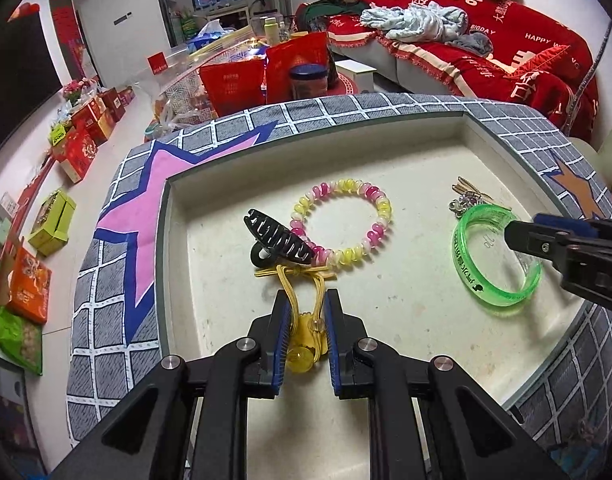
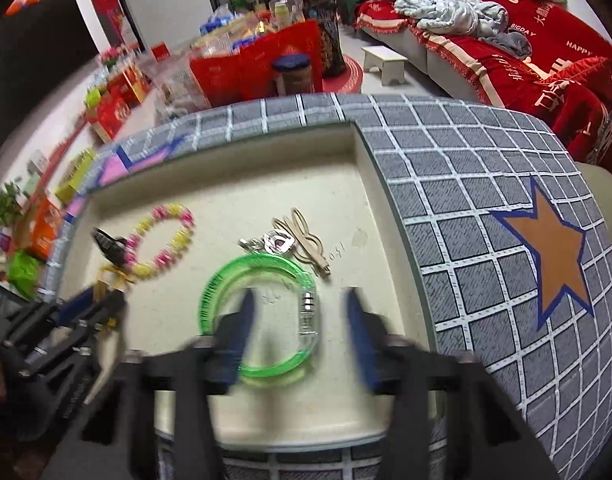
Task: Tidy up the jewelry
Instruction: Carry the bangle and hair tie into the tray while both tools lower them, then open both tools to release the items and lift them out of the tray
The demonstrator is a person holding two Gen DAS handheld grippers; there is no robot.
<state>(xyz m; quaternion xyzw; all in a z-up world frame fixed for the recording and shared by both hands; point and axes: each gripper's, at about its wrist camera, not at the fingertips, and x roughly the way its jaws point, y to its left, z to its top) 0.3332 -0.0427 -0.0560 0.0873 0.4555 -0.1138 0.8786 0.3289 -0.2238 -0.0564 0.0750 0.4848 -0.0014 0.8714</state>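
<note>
A cream tray with a grey checked padded rim (image 1: 386, 112) holds the jewelry. My left gripper (image 1: 308, 320) is shut on a yellow hair tie (image 1: 303, 354); its cord loops forward to a knot beside a black hair claw (image 1: 279, 238). A pink-and-yellow bead bracelet (image 1: 342, 224) lies behind the claw. In the right wrist view my right gripper (image 2: 299, 318) stands open over a green bangle (image 2: 209, 300) lying flat. One finger is inside the ring, and the clasp side sits between the pads, untouched. The picture is blurred there.
A silver charm (image 2: 275, 242) and beige clips (image 2: 306, 236) lie just behind the bangle. The raised rim surrounds the tray. Beyond it are red gift bags (image 1: 233, 84), a jar (image 1: 308, 80), boxes on the floor at left and a red-covered sofa (image 1: 506, 52).
</note>
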